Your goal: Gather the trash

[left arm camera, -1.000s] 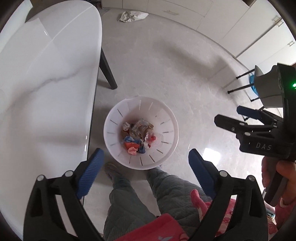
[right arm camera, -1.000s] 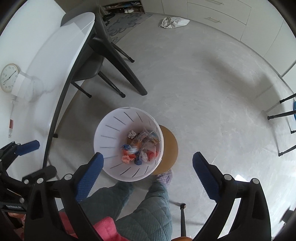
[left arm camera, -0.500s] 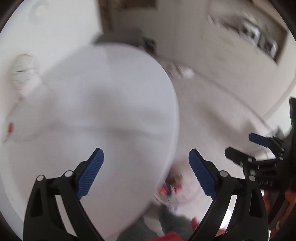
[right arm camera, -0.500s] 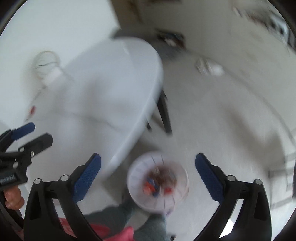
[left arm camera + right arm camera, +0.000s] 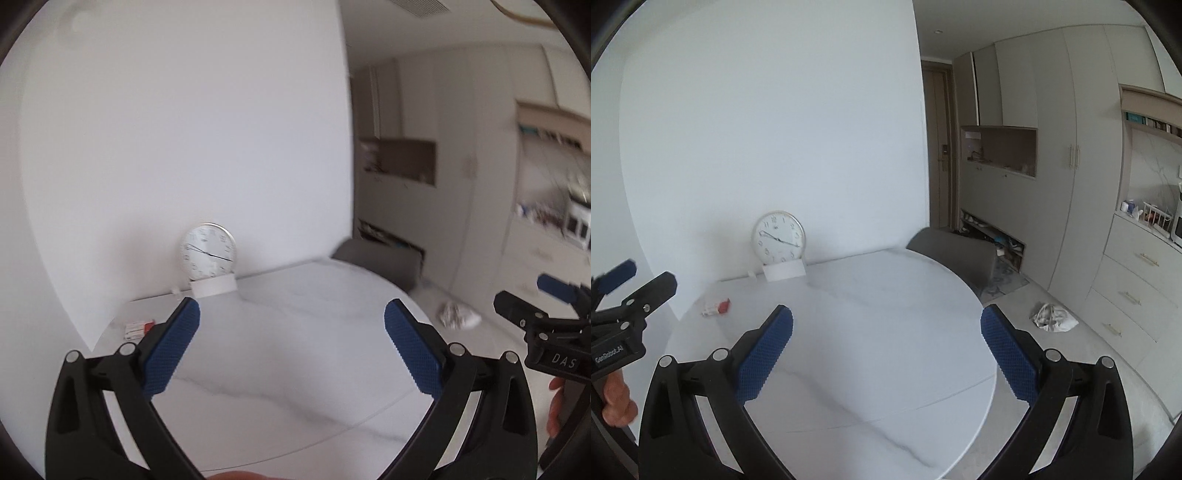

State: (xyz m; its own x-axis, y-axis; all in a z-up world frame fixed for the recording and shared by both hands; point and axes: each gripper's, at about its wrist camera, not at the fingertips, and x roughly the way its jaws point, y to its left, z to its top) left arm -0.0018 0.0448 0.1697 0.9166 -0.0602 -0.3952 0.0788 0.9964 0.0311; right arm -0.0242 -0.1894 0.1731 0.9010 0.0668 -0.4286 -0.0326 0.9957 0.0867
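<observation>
Right wrist view: both grippers, left (image 5: pixel 291 347) and right (image 5: pixel 886 350), spread wide, hold nothing above the white marble oval surface (image 5: pixel 849 332); a small red-and-white packet (image 5: pixel 716 307) lies near its far-left edge.

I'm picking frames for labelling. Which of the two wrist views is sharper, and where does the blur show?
The right wrist view is sharper: the round white wall clock shows readable numerals, and the crumpled white bag on the floor is crisp. The left wrist view is smeared: clock and bag look soft, worst across the right-hand cabinets.
</observation>
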